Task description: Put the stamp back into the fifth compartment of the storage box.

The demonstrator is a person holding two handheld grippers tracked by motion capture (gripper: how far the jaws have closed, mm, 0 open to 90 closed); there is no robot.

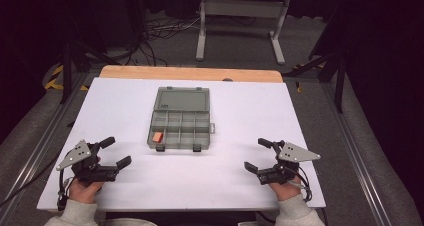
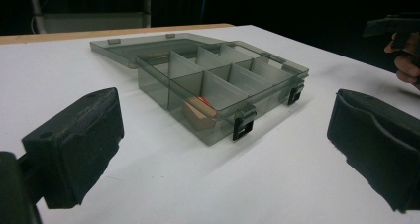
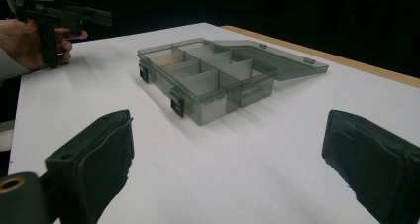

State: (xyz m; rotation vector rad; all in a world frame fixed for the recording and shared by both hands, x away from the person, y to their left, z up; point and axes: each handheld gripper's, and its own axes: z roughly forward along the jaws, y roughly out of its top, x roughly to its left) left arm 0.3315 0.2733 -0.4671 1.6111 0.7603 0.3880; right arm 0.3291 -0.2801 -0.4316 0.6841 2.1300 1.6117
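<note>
Both grippers idling, jaws wide apart, holding nothing: left gripper [image 1: 116,152], right gripper [image 1: 258,155]; compartment box [image 1: 180,127] sitting ahead between them, lid lying open, orange block [image 2: 199,111] inside; likely light, stiff, slick plastic; gripping side walls looks safest.

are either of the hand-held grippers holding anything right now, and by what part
Nothing is held. The left hand-held gripper and the right hand-held gripper both rest open on the table, apart from the open compartment box.
</note>
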